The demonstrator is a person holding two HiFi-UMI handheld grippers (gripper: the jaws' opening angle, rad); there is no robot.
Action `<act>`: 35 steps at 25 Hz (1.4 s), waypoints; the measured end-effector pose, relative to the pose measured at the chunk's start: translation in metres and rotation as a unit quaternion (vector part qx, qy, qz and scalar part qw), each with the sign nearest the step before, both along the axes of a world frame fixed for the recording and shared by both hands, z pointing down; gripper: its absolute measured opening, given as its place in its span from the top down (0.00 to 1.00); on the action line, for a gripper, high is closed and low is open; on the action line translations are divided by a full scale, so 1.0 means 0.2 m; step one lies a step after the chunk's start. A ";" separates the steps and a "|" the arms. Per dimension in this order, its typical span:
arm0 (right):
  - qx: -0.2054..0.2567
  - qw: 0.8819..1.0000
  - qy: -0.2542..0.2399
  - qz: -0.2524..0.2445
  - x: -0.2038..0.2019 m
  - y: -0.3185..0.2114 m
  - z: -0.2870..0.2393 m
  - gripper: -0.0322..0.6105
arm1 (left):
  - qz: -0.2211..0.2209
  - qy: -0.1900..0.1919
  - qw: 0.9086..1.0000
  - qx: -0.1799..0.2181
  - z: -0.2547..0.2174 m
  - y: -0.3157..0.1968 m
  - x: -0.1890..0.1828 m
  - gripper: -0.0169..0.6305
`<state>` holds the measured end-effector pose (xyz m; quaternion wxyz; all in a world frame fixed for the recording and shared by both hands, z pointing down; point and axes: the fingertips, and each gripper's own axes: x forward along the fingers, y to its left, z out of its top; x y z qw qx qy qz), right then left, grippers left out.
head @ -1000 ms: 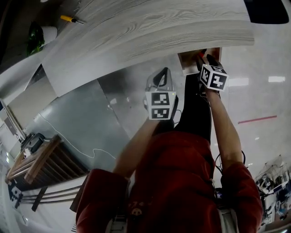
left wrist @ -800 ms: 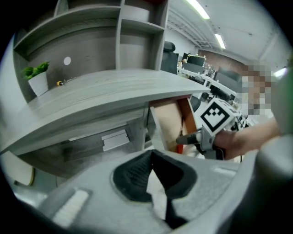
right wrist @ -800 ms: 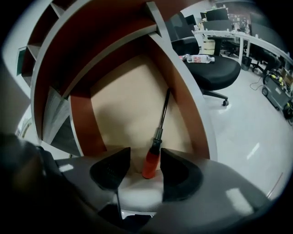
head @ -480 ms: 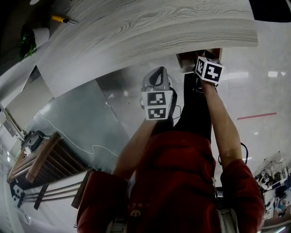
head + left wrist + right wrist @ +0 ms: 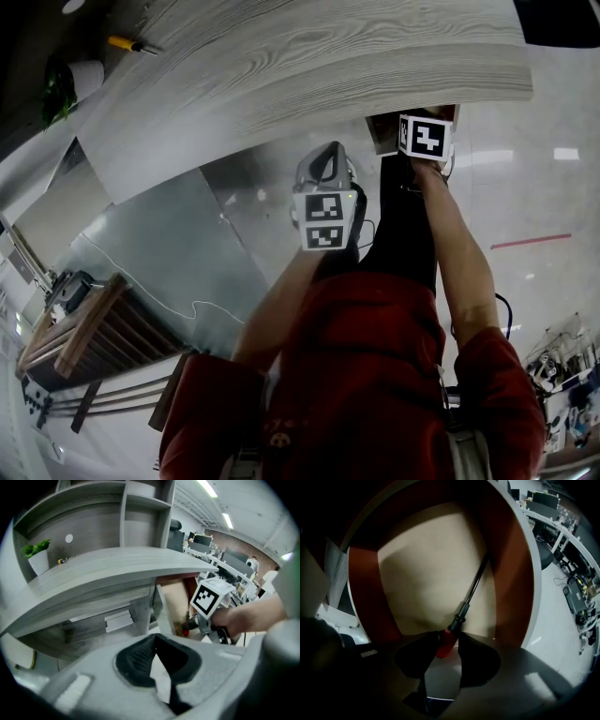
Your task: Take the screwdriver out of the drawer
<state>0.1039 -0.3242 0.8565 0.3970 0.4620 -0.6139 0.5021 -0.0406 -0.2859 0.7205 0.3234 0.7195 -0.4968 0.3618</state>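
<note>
A screwdriver [image 5: 446, 640] with a red handle and a black shaft lies slanted on the pale floor of the open drawer [image 5: 426, 564]. My right gripper [image 5: 447, 637] points steeply down into that drawer. Its jaws are closing, the red handle is between them, and both pads touch it. In the head view only its marker cube [image 5: 424, 137] shows, at the drawer [image 5: 380, 131] under the desk edge. From the left gripper view, the red handle [image 5: 187, 625] shows below that cube. My left gripper [image 5: 323, 167] hangs in the air left of the drawer, shut and holding nothing.
The grey wood-grain desk top [image 5: 281, 66] overhangs the drawer. A yellow-handled tool [image 5: 127, 42] and a potted plant [image 5: 75, 80] sit on its far left. The drawer's red-brown walls [image 5: 361, 583] close in on both sides. A wooden rack [image 5: 84, 337] stands on the floor at left.
The right gripper's marker cube has slid toward the drawer and tipped steeper, hiding more of the drawer's mouth. The left gripper has hardly moved.
</note>
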 end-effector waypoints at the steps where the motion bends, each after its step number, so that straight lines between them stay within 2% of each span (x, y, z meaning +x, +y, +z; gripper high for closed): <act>1: 0.000 1.000 0.002 0.000 0.00 0.00 0.00 0.74 | 0.000 0.000 1.000 0.000 0.00 0.00 0.00 0.98; 18: 0.031 0.999 -0.029 0.019 -0.01 0.04 -0.10 0.79 | 0.013 0.003 1.000 0.011 -0.07 0.04 -0.01 0.98; 26: 0.047 0.997 -0.049 0.048 -0.01 0.07 -0.25 0.79 | 0.024 0.010 0.999 0.029 -0.16 0.06 -0.01 0.98; 35: 0.071 0.995 -0.046 0.046 -0.04 0.20 -0.48 0.79 | 0.041 0.020 0.997 0.056 -0.32 0.16 -0.04 0.98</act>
